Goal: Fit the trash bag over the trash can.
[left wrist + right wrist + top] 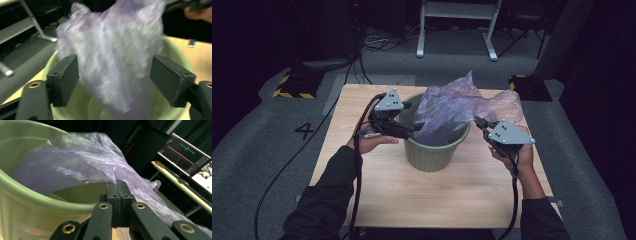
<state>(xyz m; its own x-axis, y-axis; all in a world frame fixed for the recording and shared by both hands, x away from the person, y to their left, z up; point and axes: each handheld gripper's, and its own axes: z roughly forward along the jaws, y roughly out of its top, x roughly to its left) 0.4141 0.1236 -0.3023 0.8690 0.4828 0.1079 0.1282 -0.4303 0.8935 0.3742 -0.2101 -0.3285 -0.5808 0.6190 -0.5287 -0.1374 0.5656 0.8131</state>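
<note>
A pale green bin (432,152) stands upright in the middle of the wooden table (462,195). A thin purple plastic bag (452,107) hangs partly inside it and spreads up and to the right. My right gripper (478,121) is at the bin's right rim, shut on the bag's edge (117,178), jaws pressed together. My left gripper (417,127) sits at the bin's left rim and is open. Its two pads (63,77) stand wide apart on either side of the bag (117,57), above the bin's mouth (170,45).
The table is small, with grey carpet around it. A white metal frame (457,25) stands behind, with yellow-black striped blocks (292,85) at the far corners. Cables trail from both grippers over the front edge. A lit monitor (187,157) appears in the right gripper view.
</note>
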